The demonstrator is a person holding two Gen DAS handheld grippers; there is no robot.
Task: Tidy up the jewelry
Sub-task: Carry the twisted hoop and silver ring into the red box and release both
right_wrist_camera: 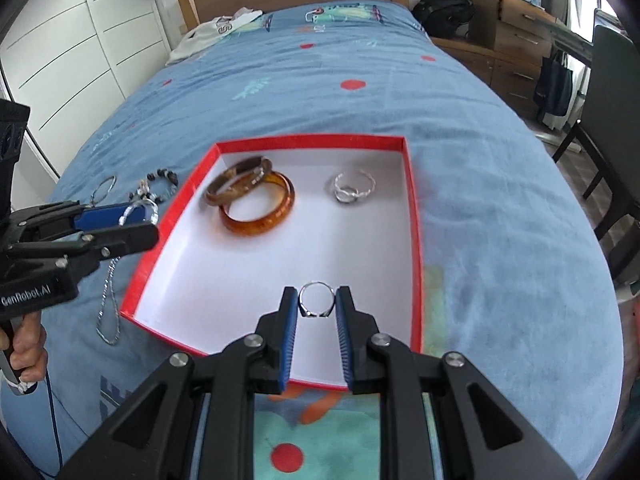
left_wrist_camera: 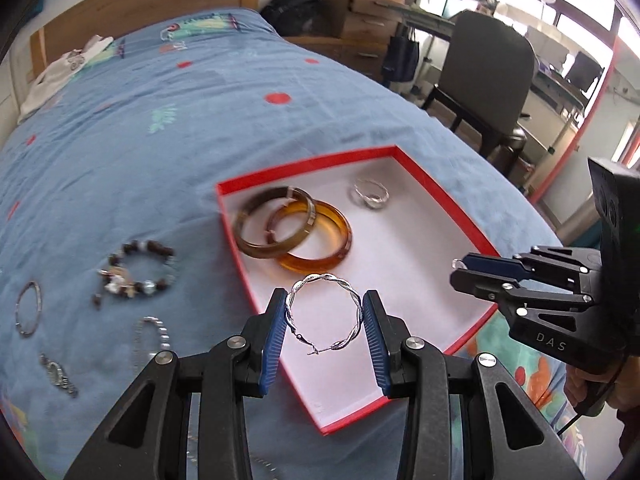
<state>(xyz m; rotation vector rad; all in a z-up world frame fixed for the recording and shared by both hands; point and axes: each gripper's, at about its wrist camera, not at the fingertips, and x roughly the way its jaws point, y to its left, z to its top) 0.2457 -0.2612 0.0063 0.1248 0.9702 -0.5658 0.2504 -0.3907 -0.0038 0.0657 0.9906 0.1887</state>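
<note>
With both tools poised over the bed, the left hand-held gripper [left_wrist_camera: 325, 322] has its blue ribbed pads pressed to either side of a twisted silver hoop earring [left_wrist_camera: 325, 312], the hoop standing across the fingers with its clasp hanging toward the camera. It floats just above the near-left rim of the shallow red cardboard box with a white floor [right_wrist_camera: 412, 216], so the drop spot lies straight ahead at twelve o'clock. Over on the other side, the right hand-held gripper [right_wrist_camera: 317, 306] pinches a small silver ring [right_wrist_camera: 317, 300] between its fingers, already above the box's near end. Inside, toward eleven o'clock from the right tool, sit a brown bangle [right_wrist_camera: 236, 182] leaning on an amber bangle [right_wrist_camera: 260, 210]; a pair of silver hoops [right_wrist_camera: 354, 188] lies at one o'clock. I'd judge both pieces need only a short lowering before release. Beaded bracelets [left_wrist_camera: 138, 272] wait on the blue bedspread [left_wrist_camera: 160, 160], at nine o'clock.
</note>
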